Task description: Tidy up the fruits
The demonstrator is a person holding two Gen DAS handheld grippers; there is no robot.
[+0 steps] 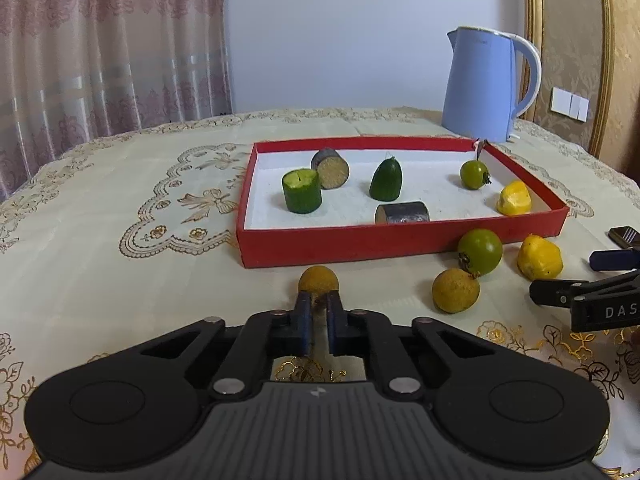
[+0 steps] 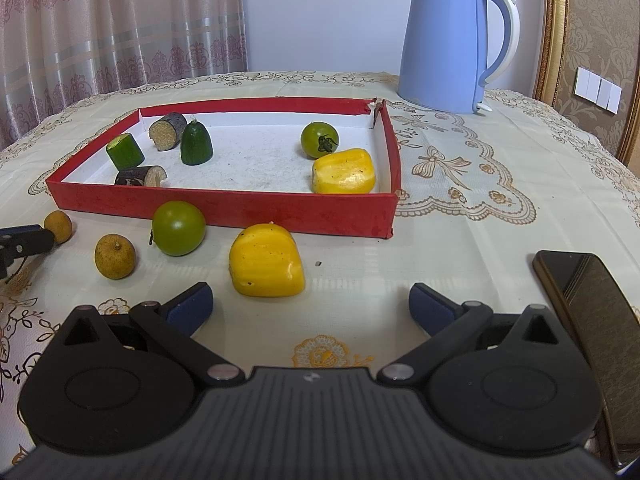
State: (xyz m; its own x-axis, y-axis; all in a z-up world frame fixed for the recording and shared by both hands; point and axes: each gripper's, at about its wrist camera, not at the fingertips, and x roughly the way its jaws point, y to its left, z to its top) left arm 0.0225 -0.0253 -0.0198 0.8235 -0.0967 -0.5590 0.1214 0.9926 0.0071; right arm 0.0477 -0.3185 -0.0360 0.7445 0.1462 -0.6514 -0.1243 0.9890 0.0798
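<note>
Red tray (image 2: 224,210) holds 6 pieces; left fingers (image 1: 318,304) clench a longan (image 1: 318,278), right fingers (image 2: 310,304) released.

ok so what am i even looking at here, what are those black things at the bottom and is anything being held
Those are two hand-held grippers a person works, each with a camera looking along its fingers; one picture per gripper. The left gripper is shut, its tips pinching a small brown fruit on the tablecloth. The right gripper is open and empty, behind a yellow fruit piece. A red tray holds cut pieces; a green tomato, another brown fruit, a phone and a blue kettle are outside it.
</note>
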